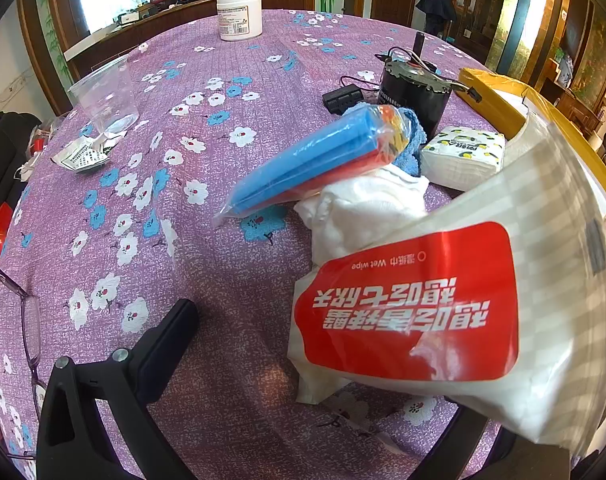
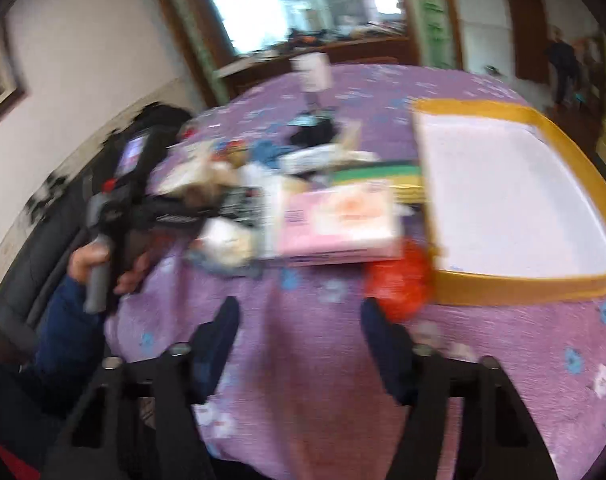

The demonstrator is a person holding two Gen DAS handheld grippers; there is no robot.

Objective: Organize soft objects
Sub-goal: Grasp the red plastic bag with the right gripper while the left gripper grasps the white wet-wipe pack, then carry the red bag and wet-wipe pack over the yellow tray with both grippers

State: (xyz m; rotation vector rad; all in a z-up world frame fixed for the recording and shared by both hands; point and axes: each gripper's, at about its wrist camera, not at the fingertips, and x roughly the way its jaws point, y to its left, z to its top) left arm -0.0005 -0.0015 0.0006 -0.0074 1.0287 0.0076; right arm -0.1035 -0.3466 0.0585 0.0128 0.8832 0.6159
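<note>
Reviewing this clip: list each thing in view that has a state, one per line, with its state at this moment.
left gripper: open, wet wipe pack against its right finger
wet wipe pack: lifted off the table, tilted
right gripper: open, empty
yellow-rimmed tray: nothing in it
clear plastic cup: upright, looks empty
white jar: upright, lid on
eyeglasses: folded open, lying flat

Purple floral tablecloth (image 1: pixel 223 80); red-labelled white wipes pack (image 1: pixel 443 312); blue-red bundle (image 1: pixel 315 160); yellow-rimmed tray (image 2: pixel 523 280), seemingly white inside.
</note>
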